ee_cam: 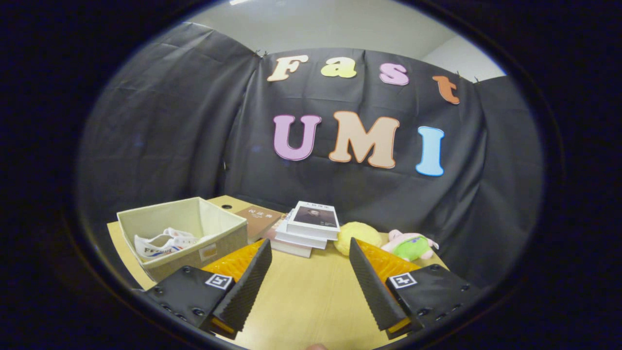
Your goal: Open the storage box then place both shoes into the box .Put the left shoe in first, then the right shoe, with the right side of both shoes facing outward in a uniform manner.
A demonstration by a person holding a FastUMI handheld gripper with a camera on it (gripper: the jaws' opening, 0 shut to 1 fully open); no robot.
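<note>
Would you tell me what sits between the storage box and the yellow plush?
In the gripper view, stacked books sit between storage box and yellow plush, beyond the open hand-held gripper.

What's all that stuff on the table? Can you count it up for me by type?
Storage box: 1, open
Shoes inside the box: 2, as far as the white shapes can be told apart
Books: 4, a stack of three and a brown one
Soft toys: 2, yellow and pink-green
Total: 9
The gripper is open over bare table, holding nothing.
</note>
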